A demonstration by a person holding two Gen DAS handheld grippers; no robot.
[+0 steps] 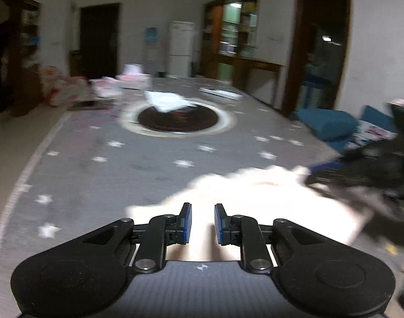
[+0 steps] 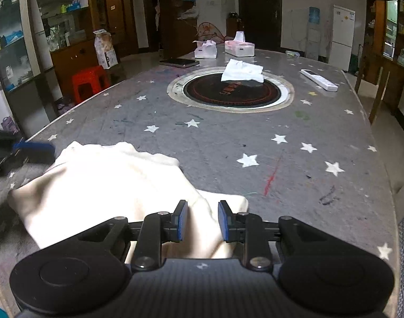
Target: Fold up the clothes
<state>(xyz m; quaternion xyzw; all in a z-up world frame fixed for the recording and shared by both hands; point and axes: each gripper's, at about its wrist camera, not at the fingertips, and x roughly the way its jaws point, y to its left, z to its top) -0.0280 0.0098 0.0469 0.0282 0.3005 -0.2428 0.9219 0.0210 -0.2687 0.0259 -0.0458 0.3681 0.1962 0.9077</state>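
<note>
One grey star-printed table [image 2: 228, 143], long and oval, running near to far. One cream garment [image 2: 109, 185] bunched at the near left edge, long axis slanting from near right to far left. One white cloth [image 2: 241, 71] on the far round dark hob [image 2: 231, 91]. Two grippers: left gripper [image 1: 202, 224] and right gripper [image 2: 202, 221], jaws apart over the garment, gripping nothing.

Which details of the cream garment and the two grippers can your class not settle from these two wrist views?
- Cream fabric garment: its type; bunched in the right wrist view, blurred and overexposed in the left.
- Its near edge: hidden behind the right gripper.
- Left gripper: jaws apart, contact with the cloth unclear through blur.
- Dark blurred shape, left view's right edge: too smeared to identify.
</note>
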